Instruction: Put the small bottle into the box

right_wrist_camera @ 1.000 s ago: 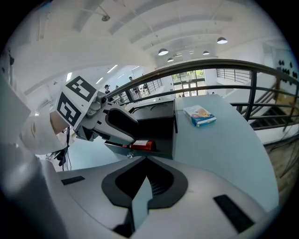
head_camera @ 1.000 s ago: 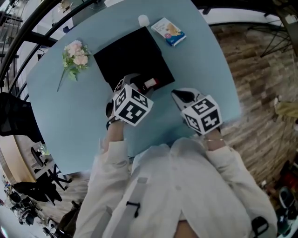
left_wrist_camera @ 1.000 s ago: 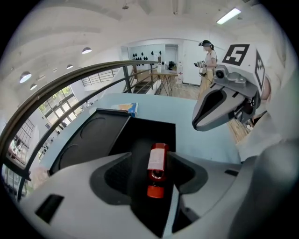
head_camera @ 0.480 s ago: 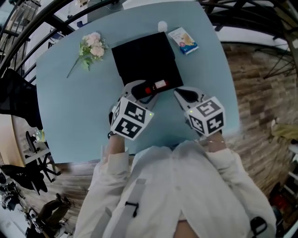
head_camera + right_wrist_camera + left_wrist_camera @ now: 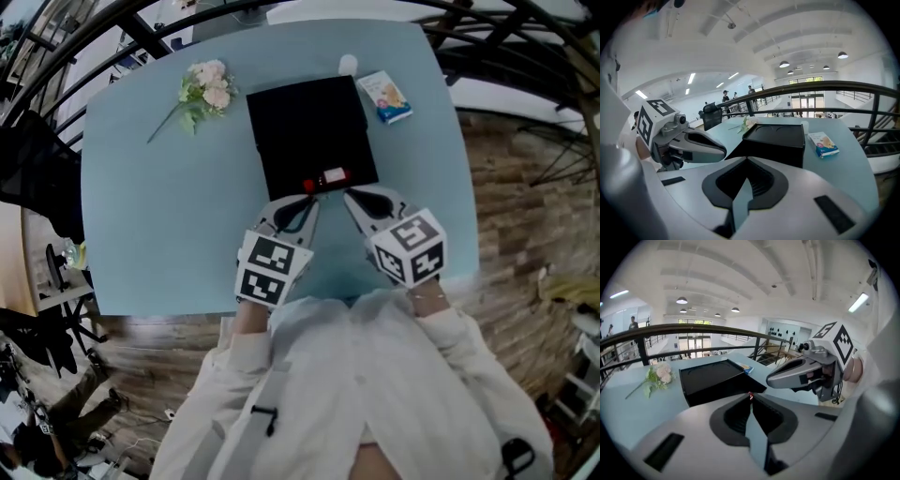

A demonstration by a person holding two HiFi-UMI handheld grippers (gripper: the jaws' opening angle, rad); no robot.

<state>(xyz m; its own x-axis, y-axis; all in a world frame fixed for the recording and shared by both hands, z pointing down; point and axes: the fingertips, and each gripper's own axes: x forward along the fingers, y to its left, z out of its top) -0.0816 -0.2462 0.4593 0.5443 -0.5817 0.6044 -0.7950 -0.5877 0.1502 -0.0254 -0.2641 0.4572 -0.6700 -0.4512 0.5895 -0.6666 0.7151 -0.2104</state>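
The small bottle, red-capped with a white label, lies on its side at the near edge of the black box. I cannot tell whether it rests inside the box or against its near wall. My left gripper is just short of it, its jaws closing with nothing between them. In the left gripper view only the red cap peeks over the meeting jaw tips of the left gripper. My right gripper is shut and empty beside it, close to the box's near right corner.
A flower sprig lies left of the box. A small blue-and-white carton and a white cap-like piece sit at the far right. The pale blue table ends near my body; a railing and a drop lie beyond it.
The left gripper has let the bottle go at the box's near edge, drawn back toward me and closed its jaws. The head view has shifted; the right gripper stays beside the box.
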